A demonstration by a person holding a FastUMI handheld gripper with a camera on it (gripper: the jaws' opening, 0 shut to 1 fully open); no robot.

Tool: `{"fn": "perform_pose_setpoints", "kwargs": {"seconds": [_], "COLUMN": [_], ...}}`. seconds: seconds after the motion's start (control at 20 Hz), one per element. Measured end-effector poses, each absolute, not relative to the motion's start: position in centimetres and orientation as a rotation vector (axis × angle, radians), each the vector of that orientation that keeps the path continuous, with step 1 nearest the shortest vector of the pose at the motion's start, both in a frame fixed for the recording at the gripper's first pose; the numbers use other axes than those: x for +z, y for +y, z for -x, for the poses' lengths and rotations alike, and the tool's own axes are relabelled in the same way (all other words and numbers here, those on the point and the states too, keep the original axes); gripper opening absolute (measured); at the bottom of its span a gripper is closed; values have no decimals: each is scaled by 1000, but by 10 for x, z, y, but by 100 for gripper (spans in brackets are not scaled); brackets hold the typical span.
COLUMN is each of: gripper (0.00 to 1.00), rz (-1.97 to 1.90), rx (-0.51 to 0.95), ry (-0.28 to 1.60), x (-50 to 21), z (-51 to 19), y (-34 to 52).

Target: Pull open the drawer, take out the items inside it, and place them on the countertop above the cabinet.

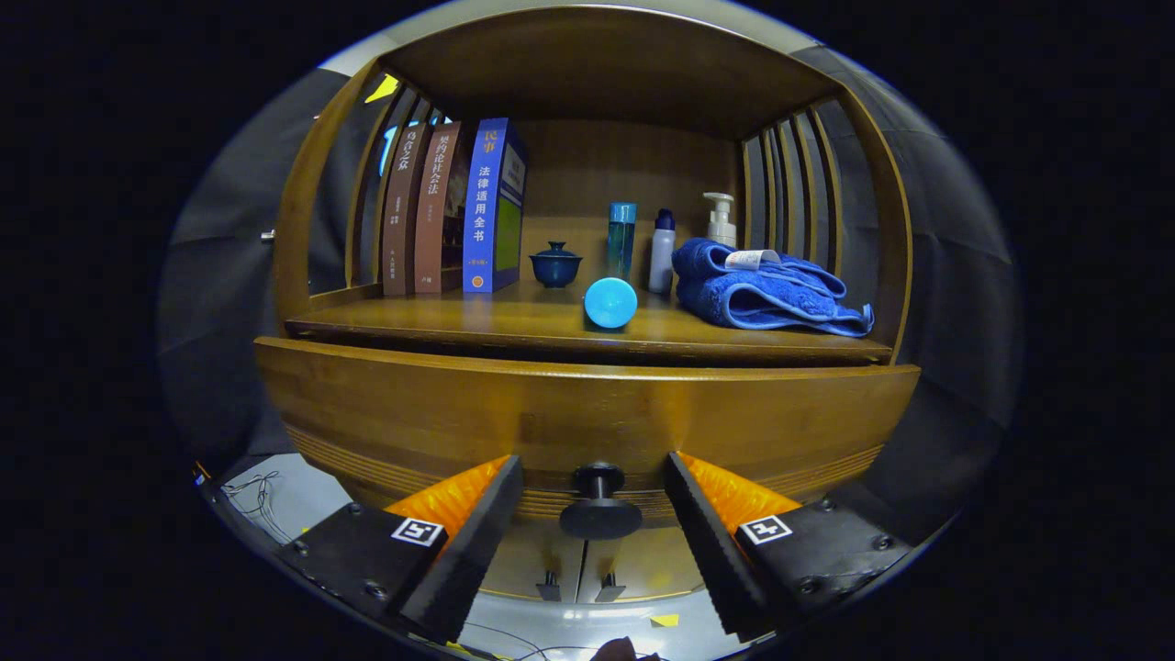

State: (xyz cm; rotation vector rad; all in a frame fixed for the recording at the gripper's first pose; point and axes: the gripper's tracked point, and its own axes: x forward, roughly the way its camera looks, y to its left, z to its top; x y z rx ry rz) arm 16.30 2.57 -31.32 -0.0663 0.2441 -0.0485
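The hand-held gripper (595,542) is seen spread wide, its fingers flanking but not touching the round black drawer knob (599,508) between them. The knob is fixed to the closed brown wooden drawer (569,418), set below the wooden countertop (514,321).

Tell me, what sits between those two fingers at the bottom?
The drawer's dark round knob sits between the open gripper's fingers, neither touching it, as the gripper view shows. Behind it is the wooden drawer front.
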Motion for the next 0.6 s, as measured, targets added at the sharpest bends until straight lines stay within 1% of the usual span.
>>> {"fn": "perform_pose_setpoints", "kwargs": {"seconds": [0.25, 0.6], "gripper": [100, 100], "rz": [70, 95], "rx": [-55, -54], "ry": [251, 248], "x": [-313, -307], "z": [-181, -182], "y": [27, 26]}}
